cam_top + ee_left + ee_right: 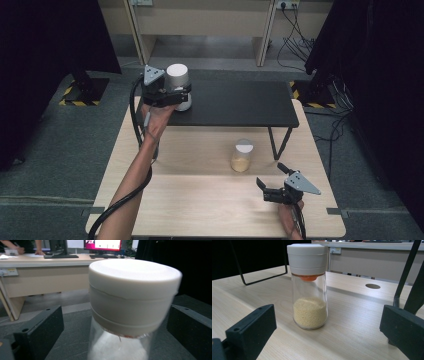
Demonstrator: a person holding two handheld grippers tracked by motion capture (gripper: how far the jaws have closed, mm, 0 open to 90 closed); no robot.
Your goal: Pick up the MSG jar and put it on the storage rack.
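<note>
A clear jar with a white lid (pixel 177 75) stands on the left end of the black raised shelf (pixel 235 102). My left gripper (pixel 182 95) is level with it, one jaw on each side. In the left gripper view the jar (pixel 132 297) stands close up between the jaws of my left gripper (pixel 116 325), which are wide apart and clear of the glass. A second white-lidded jar (pixel 242 156), part full of yellow grains, stands on the wooden table (pixel 200 200). My right gripper (pixel 271 176) rests open near the front right, pointing at that jar (pixel 309 287), which stands ahead of the open jaws (pixel 328 322).
The shelf's thin black legs (pixel 278 142) stand just right of the grain jar. A round cable hole (pixel 372 286) is cut in the tabletop. A beige desk (pixel 205 20) and cables (pixel 295 40) lie beyond the table, with dark curtains on both sides.
</note>
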